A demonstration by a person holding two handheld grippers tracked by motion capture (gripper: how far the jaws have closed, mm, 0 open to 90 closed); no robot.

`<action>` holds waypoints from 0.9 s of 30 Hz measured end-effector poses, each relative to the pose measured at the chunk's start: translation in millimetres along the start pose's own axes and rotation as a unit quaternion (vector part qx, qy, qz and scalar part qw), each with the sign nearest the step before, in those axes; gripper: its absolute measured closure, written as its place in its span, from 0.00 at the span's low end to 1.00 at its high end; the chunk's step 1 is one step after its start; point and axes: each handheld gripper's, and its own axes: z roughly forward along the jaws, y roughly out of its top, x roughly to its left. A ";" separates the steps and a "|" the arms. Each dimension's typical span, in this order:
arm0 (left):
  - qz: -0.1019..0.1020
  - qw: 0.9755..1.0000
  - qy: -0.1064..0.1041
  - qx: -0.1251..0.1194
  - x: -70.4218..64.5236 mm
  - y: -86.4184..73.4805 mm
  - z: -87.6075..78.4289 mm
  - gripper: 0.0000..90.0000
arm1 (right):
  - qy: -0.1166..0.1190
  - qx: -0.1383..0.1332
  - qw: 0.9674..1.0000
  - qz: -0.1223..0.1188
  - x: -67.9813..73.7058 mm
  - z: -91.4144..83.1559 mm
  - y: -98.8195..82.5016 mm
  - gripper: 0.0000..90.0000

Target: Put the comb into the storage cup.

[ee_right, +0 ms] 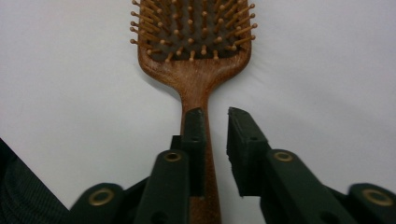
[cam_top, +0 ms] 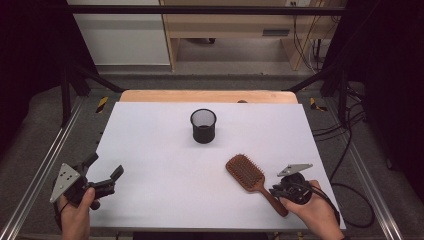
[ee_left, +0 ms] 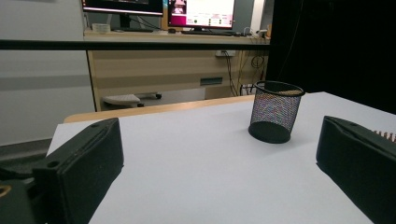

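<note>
A wooden paddle hairbrush (cam_top: 245,172) lies bristles up on the white table top, its handle pointing toward the near right corner. My right gripper (cam_top: 274,190) is at the end of that handle. In the right gripper view the jaws of that gripper (ee_right: 215,114) stand a little apart over the hairbrush (ee_right: 194,56); the handle runs under the left jaw, and the right jaw is clear of it. My left gripper (cam_top: 106,166) is held at the near left edge, wide open with nothing between its jaws (ee_left: 219,135).
A black mesh cup (cam_top: 203,126) stands upright in the middle of the white table top (cam_top: 160,150), also seen in the left gripper view (ee_left: 275,112). Metal frame rails run along both sides. Cables lie on the floor at the right.
</note>
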 end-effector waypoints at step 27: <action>0.002 1.000 -0.003 0.003 -0.1 -0.1 0.4 0.01 | -0.005 0.058 0.998 0.004 16.7 32.1 13.6 0.08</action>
